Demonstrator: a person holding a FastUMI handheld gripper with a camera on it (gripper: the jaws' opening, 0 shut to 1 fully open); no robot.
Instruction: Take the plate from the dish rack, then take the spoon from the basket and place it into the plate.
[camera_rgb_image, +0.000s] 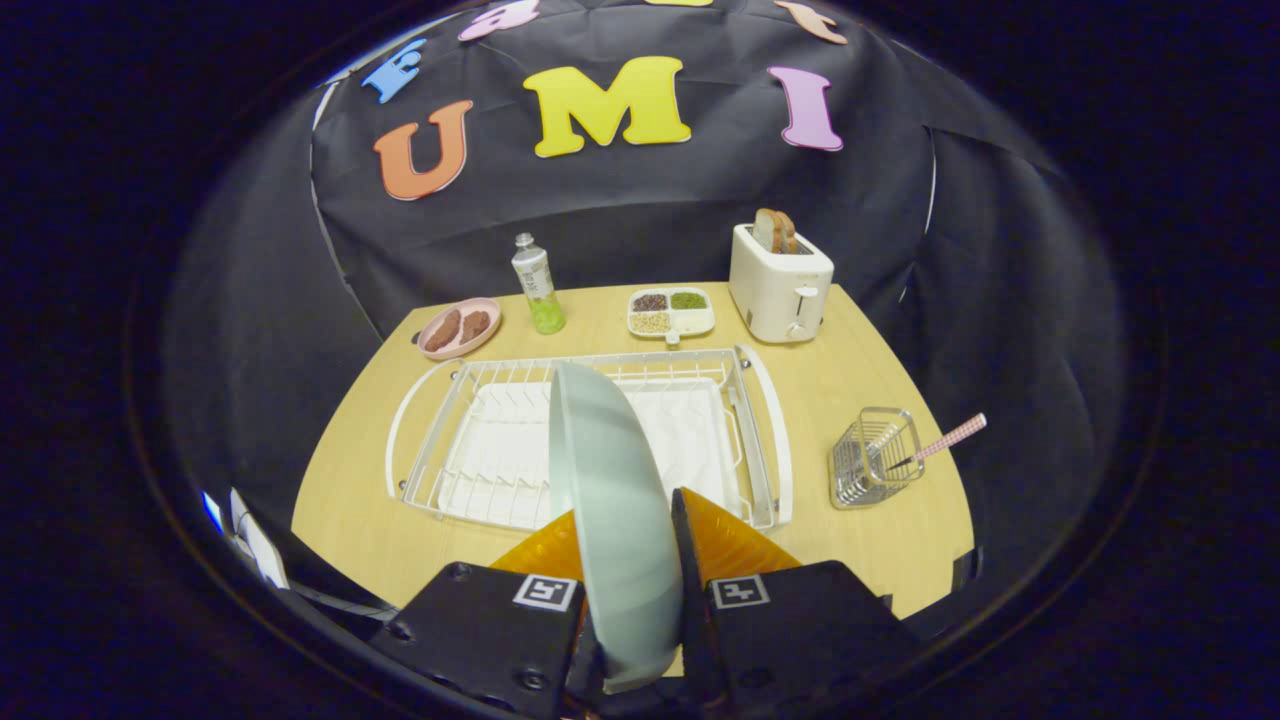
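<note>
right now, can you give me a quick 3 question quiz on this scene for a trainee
1. True or false: the gripper is shut on the plate, which stands on edge between its fingers.
2. Where is the spoon? A) on the plate B) in the wire basket, handle sticking out C) in the dish rack
3. Fill in: slices of bread stick out of the top of the ____ at the back of the table.

Key: 1 true; 2 B; 3 toaster
</note>
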